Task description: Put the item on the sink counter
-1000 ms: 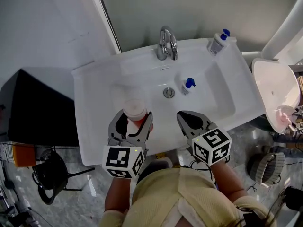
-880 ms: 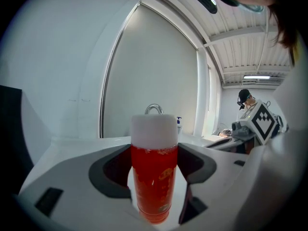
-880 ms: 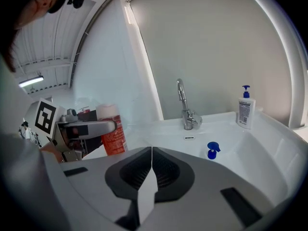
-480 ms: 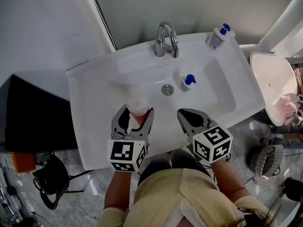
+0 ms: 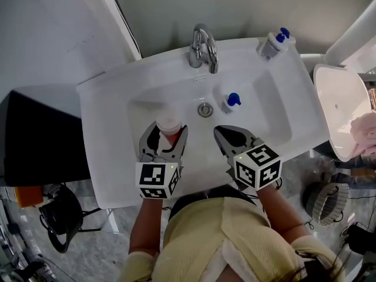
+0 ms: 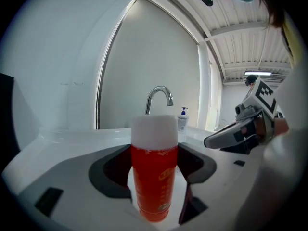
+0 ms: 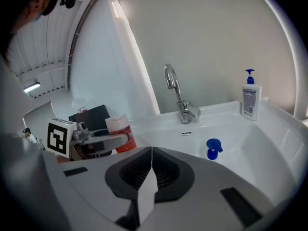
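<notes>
- The left tool (image 5: 167, 136) is clamped on the red bottle with a white cap (image 6: 154, 167). The bottle stands upright between the jaws, which grip the red body below the cap.
- The bottle hangs over the near left part of the sink bowl (image 5: 247, 128), not over the flat tabletop (image 5: 103, 116) to its left. If it were let go here, it would land on the sloping wall of the bowl and probably tip or slide toward the drain (image 5: 205, 110).
- The bottle is tall, narrow and round. If it is set down at a tilt or released before its base sits flat, it is likely to topple. The smooth body could also twist or slip in the jaws on the way across.
- The move to the left has to clear the raised edge between bowl and tabletop. If the bottle is carried too low, its base could catch there.
- The right tool (image 5: 220, 132) has its jaws closed together with nothing between them, and it sits just right of the left tool. A careless swing could nudge the bottle.
- The small blue-capped bottle (image 5: 230, 102) in the bowl and the tap (image 5: 201, 43) lie farther off, so they look unlikely to be hit.
</notes>
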